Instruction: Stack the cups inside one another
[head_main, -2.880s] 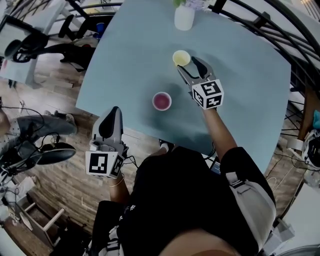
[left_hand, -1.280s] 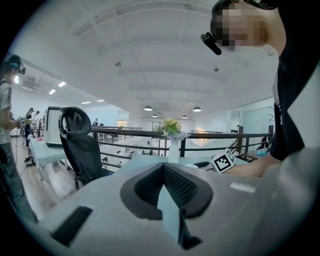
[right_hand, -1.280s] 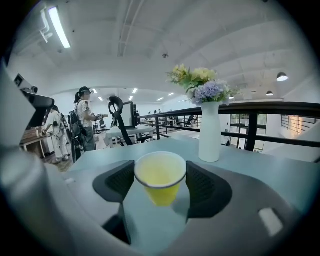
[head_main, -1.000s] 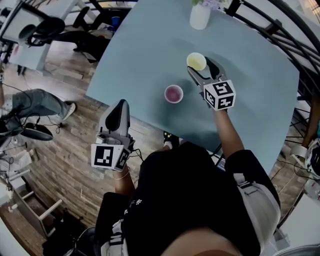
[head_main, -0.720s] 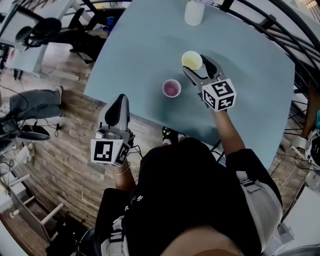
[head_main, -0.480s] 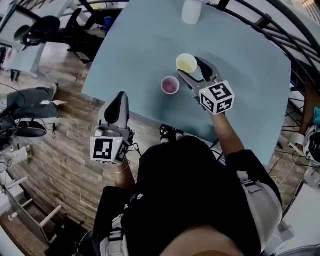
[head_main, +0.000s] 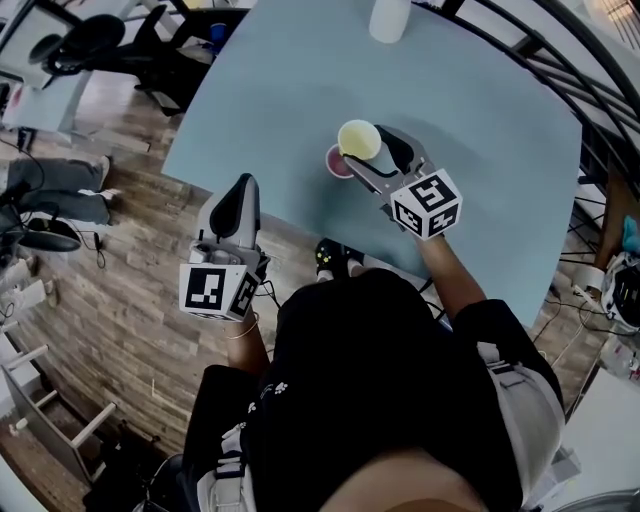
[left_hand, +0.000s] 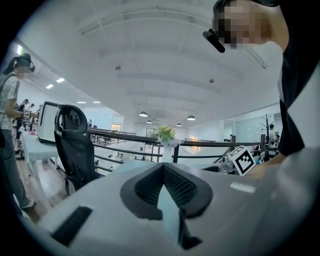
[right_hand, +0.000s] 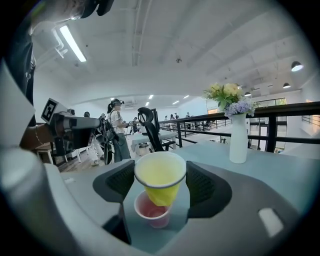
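My right gripper (head_main: 372, 155) is shut on a yellow paper cup (head_main: 358, 139), its pads pressing on the cup's two sides. The yellow cup (right_hand: 160, 175) hangs upright just above a pink cup (right_hand: 151, 212), with its base over the pink cup's mouth. In the head view the pink cup (head_main: 333, 163) stands on the pale blue table (head_main: 480, 150), half hidden under the yellow one. My left gripper (head_main: 232, 205) is held off the table's near edge, over the wood floor. Its jaws (left_hand: 162, 172) meet at the tips with nothing between them.
A white vase with flowers (right_hand: 238, 135) stands at the table's far edge (head_main: 388, 18). A black railing (head_main: 560, 60) runs along the far right side. Office chairs (head_main: 90, 35) and another person's legs (head_main: 50, 195) are on the floor at left.
My right gripper has carried the yellow cup leftward and a little up, from beside the pink cup to right over it. The left gripper has stayed about where it was.
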